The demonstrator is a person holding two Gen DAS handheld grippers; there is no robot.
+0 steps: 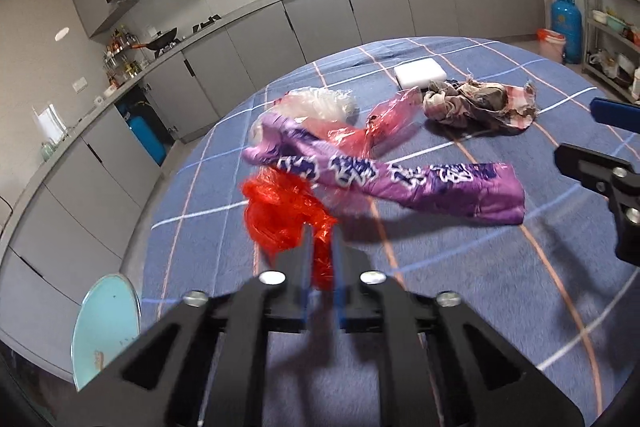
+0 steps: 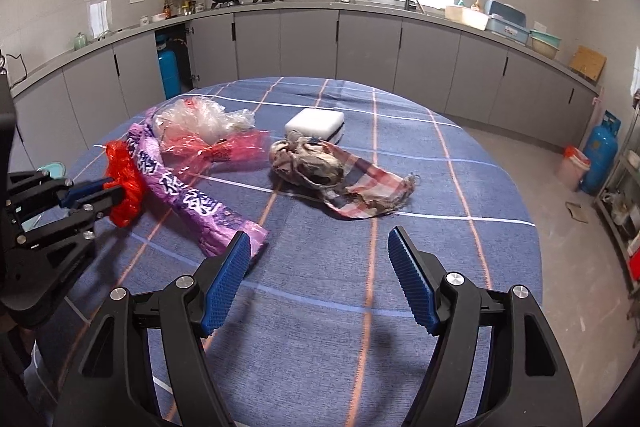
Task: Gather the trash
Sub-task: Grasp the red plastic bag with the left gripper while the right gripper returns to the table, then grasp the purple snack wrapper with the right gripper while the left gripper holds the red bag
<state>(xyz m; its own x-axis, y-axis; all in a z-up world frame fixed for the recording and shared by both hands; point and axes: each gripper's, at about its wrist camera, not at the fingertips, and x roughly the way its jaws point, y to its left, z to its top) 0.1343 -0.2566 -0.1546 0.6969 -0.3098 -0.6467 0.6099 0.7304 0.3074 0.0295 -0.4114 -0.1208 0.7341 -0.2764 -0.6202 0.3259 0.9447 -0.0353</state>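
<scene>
My left gripper (image 1: 321,231) is shut on a crumpled red plastic bag (image 1: 280,215) and holds it above the table; it also shows in the right wrist view (image 2: 126,183) at the left gripper (image 2: 116,193). A long purple wrapper (image 1: 384,183) (image 2: 192,203) lies just beyond it. A pink film wrapper (image 1: 380,123) (image 2: 216,151) and a clear plastic bag (image 1: 320,103) (image 2: 200,117) lie behind. My right gripper (image 2: 320,259) is open and empty over the blue checked tablecloth (image 2: 360,287), near the purple wrapper's end.
A crumpled checked rag (image 2: 332,175) (image 1: 480,103) and a white foam block (image 2: 316,123) (image 1: 420,71) lie mid-table. A light blue stool (image 1: 106,323) stands at the table's left edge. Kitchen counters run along the walls; a blue gas cylinder (image 2: 600,155) and a bin (image 2: 574,163) stand at the right.
</scene>
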